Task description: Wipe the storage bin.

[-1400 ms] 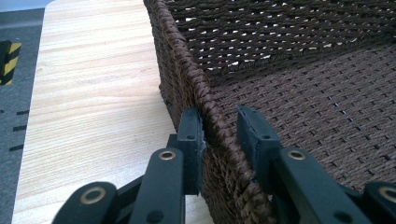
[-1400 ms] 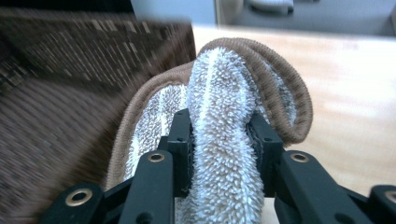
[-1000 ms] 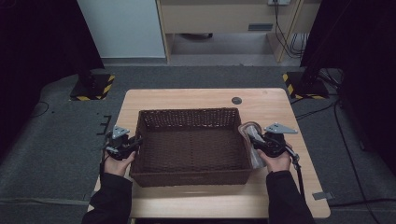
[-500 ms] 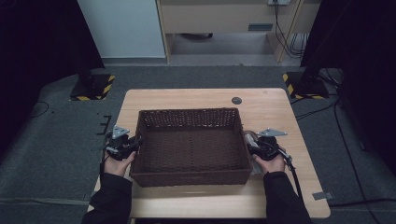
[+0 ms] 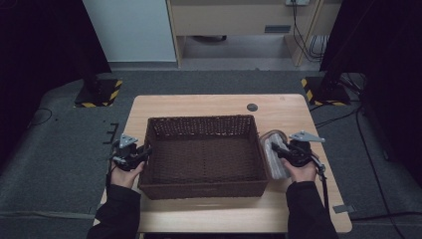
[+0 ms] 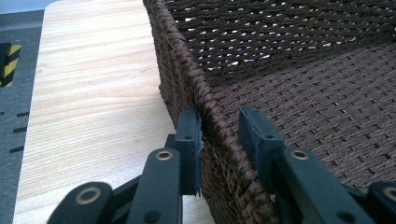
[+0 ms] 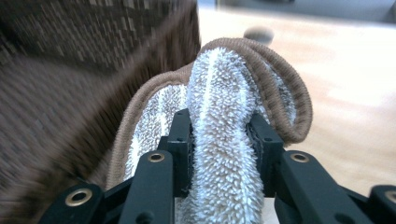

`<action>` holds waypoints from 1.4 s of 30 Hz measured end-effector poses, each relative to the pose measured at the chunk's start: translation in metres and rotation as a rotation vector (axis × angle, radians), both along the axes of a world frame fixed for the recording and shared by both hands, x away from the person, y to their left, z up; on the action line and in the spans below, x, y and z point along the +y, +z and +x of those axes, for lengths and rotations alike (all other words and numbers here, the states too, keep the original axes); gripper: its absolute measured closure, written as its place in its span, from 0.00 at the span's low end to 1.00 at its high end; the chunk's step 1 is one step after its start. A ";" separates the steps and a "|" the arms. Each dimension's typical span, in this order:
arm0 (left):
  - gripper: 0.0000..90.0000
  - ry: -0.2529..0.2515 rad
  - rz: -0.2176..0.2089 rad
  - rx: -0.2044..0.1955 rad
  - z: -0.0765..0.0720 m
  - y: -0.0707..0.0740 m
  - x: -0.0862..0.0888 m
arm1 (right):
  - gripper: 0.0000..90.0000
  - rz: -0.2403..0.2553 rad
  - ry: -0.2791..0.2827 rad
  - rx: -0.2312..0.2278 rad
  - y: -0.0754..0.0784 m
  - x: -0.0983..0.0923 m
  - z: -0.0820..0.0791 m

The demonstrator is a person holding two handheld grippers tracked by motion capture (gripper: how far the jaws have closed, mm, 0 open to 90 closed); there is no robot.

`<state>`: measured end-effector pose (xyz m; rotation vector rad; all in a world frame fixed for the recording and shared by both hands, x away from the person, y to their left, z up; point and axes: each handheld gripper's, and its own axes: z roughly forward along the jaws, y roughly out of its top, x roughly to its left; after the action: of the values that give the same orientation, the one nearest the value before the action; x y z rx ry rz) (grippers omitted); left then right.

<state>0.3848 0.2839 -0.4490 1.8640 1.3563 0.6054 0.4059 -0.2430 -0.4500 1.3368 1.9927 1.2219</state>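
Note:
A dark brown woven basket (image 5: 201,119) stands empty in the middle of the wooden table (image 5: 209,102). My left gripper (image 5: 145,152) straddles its left wall near the front; in the left gripper view the rim of the basket (image 6: 205,98) runs between the pads of the gripper (image 6: 217,128), which is shut on it. Just outside the right wall, my right gripper (image 5: 275,148) is shut on a folded white fuzzy towel with a brown edge (image 5: 273,157). In the right gripper view the towel (image 7: 224,116) bulges up between the jaws of the gripper (image 7: 219,135), and the basket (image 7: 70,46) is blurred at the left.
A small dark round disc (image 5: 252,107) lies on the table behind the basket. Bare wood (image 6: 93,93) stretches left of the basket. Stand bases with yellow-black stripes (image 5: 97,92) (image 5: 323,89) sit on the floor behind the table.
The right hand with the towel went in close to the basket's right wall, then came back out to the right. The left hand kept still on the left wall.

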 end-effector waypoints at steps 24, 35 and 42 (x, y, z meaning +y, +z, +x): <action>0.76 0.000 0.000 0.000 0.000 0.000 0.000 | 0.75 -0.080 0.086 0.156 -0.045 0.031 0.009; 0.78 0.005 0.006 0.002 0.005 0.000 0.001 | 0.75 -0.038 0.016 0.064 -0.019 0.009 0.006; 0.79 0.009 0.013 0.004 0.014 0.001 0.001 | 0.75 0.076 0.030 -0.053 0.018 -0.003 -0.013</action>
<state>0.3991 0.2848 -0.4483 1.8712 1.3668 0.6170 0.3928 -0.2462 -0.4324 1.3006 1.9535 1.3457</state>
